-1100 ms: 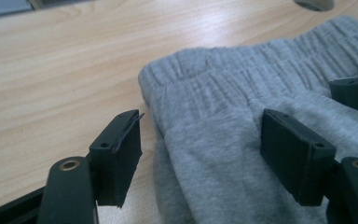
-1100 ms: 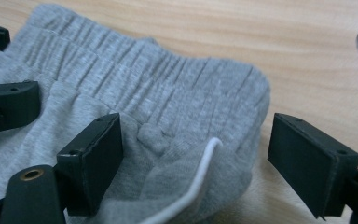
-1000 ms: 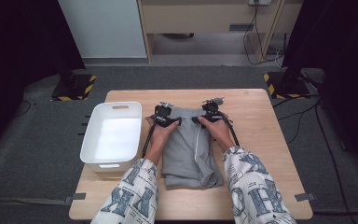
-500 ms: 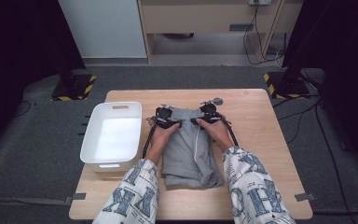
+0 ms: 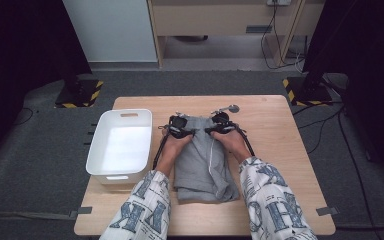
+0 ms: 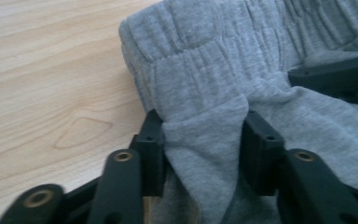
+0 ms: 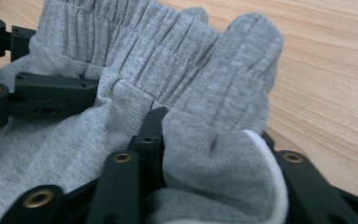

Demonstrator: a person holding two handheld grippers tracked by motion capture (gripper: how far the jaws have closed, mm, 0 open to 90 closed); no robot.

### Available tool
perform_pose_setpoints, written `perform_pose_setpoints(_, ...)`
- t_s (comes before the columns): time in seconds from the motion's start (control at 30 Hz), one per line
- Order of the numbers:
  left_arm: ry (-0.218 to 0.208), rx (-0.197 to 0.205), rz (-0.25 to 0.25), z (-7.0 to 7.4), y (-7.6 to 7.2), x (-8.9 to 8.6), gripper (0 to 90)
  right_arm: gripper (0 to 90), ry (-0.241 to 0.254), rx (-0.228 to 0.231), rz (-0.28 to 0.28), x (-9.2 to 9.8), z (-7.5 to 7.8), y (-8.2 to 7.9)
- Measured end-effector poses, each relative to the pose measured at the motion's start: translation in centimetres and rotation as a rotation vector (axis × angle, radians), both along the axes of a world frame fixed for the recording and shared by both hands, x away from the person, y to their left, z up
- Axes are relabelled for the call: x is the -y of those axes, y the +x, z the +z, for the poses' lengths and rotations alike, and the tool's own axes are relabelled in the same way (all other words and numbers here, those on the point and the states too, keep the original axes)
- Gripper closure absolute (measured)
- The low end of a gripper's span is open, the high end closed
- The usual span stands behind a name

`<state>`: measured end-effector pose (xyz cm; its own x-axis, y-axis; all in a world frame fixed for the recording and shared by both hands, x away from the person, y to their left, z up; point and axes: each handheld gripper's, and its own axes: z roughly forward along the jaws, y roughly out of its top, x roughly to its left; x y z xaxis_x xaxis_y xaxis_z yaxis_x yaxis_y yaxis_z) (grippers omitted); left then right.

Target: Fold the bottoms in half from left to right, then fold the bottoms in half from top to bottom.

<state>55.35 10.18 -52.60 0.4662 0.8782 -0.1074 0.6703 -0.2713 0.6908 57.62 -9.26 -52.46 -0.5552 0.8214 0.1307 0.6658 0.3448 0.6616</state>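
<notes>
While tongs pinch shorts (image 5: 200, 160), bin (image 5: 100, 150) left

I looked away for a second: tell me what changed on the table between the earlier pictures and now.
Both grippers' jaws have just been closing on the waistband end of the grey shorts: the left gripper and the right gripper each pinch a bunched fold. The hands barely shifted. The white bin and the wooden table stayed as they were.
</notes>
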Motion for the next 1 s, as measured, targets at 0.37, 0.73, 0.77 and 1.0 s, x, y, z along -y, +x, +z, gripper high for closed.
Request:
perform_pose_setpoints(0.37,0.002,0.002,-0.031,0.4,-0.4,0.7,70.9,72.0,-0.060,0.001,0.025,0.3,0.5,-0.4)
perform_pose_setpoints(0.73,-0.017,0.010,-0.032,1.1,-0.6,0.9,72.6,73.1,-0.062,0.035,0.030,0.9,1.0,-0.7)
perform_pose_setpoints(0.77,-0.020,0.015,-0.032,1.3,-0.7,0.9,72.8,73.1,-0.061,0.035,0.029,0.9,1.1,-0.7)
perform_pose_setpoints(1.0,-0.034,0.052,-0.031,2.5,-1.0,1.2,73.4,73.6,-0.050,0.066,0.020,1.5,2.3,-0.9)
